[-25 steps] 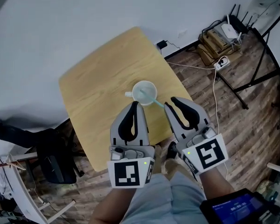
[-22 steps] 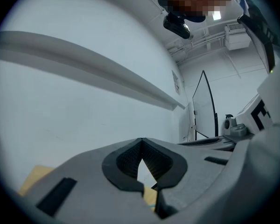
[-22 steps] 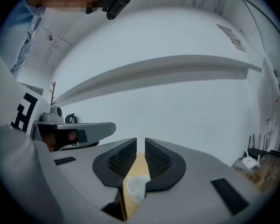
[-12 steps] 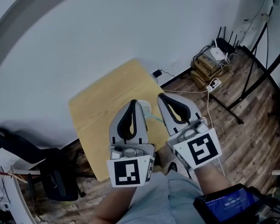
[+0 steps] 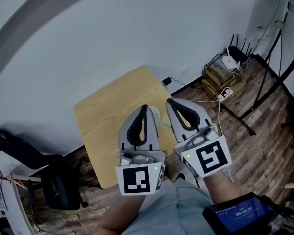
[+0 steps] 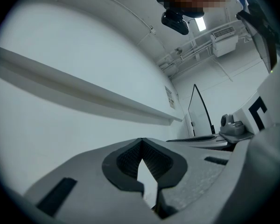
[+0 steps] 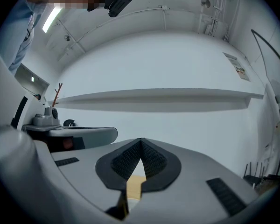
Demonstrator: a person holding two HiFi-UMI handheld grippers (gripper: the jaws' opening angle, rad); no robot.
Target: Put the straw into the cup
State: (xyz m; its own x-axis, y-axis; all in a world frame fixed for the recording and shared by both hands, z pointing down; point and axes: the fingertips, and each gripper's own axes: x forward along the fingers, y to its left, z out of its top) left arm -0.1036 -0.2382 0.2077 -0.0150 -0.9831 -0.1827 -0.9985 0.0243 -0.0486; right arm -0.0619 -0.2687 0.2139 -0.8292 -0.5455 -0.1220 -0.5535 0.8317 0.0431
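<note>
Above the table's (image 5: 103, 116) near edge, the left tongs (image 5: 145, 107) and right tongs (image 5: 169, 102) are both closed on nothing. The placing therefore looks done, with only a check left. Only the head view shows slivers of the cup (image 5: 155, 113) and straw (image 5: 162, 125) on the table; both gripper views face the wall.
</note>
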